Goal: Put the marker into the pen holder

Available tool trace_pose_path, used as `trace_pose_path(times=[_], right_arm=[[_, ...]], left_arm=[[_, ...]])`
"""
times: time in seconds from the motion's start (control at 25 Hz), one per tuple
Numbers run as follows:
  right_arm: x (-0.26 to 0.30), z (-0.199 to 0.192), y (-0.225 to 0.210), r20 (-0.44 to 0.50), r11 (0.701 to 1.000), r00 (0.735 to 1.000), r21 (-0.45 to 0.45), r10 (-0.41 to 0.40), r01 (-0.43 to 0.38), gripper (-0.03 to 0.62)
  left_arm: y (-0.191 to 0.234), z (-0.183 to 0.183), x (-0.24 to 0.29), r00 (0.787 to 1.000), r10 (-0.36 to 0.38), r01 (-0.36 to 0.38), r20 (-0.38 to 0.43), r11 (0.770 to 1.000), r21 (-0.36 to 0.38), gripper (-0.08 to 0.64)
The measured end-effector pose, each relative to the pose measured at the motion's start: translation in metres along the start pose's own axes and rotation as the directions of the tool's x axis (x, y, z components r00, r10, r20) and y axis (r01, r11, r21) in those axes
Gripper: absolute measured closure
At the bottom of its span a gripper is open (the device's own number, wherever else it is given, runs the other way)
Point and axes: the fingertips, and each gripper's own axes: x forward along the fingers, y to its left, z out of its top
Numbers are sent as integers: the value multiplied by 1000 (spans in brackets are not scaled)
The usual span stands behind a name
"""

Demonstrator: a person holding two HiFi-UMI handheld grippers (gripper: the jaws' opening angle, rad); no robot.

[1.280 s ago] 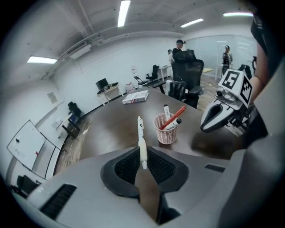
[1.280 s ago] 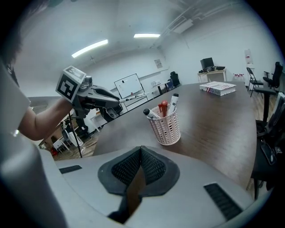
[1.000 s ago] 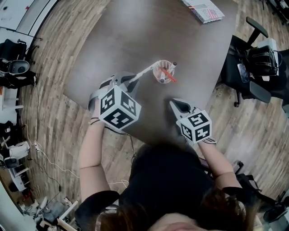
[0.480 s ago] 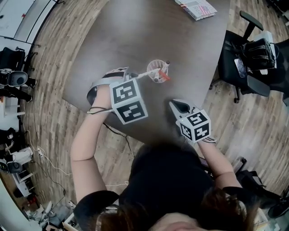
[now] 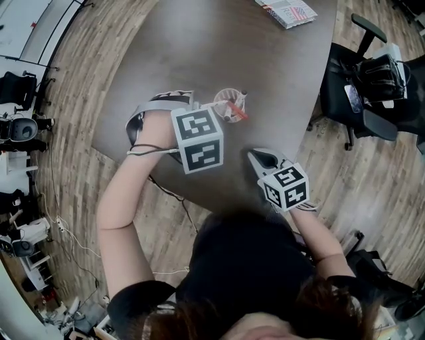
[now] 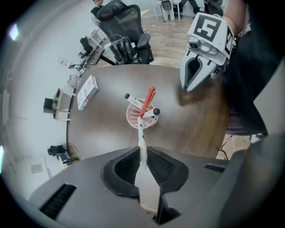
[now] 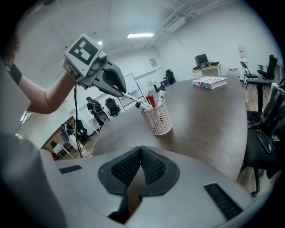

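Table (image 5: 199, 53): dark wood-look top with a rounded edge, carrying the pen holder and a book.
Office chair (image 5: 372, 73): black, on the plank floor beside the table's right side in the head view.
Book (image 5: 285, 10): lies flat near the table's far edge, well apart from the pen holder.
Left gripper (image 6: 141, 156): points steeply down over the table, its jaws pinching the near end of the white marker between the ribbed pads.
Right gripper (image 7: 140, 151): held low near the table's near edge, well apart from the pen holder; its jaws are pressed together with nothing between them.
Pen holder (image 7: 156, 120): white mesh cup standing upright on the table, with several pens leaning in it.
Marker (image 6: 141, 138): white barrel, running from the left gripper's jaws to the pen holder's rim; whether its far end is already past the rim I cannot tell.
Red pen (image 6: 147, 100): stands tilted in the pen holder, rising above the rim.
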Motion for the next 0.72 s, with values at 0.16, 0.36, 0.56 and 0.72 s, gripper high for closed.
trace_pose_path(times=[0.16,0.36,0.56,0.72], right_arm=[[-1,-2,-5,-5,1000,1000,8,-2,2,574],[0,-3,-5,-6,1000,1000,21,3,-2,574],[1,-5,-6,-10,1000,1000,27,8,-8,574],[1,-4,-9,-11,999,1000,32,7,-6,574]], left_arm=[[0,3,6,999,-38,40,-36,998,52,495],[1,7,9,995,-55,66,-80,987,148,494],[5,9,16,995,-67,80,-76,981,178,492],[3,11,16,996,-81,86,-39,983,160,488]])
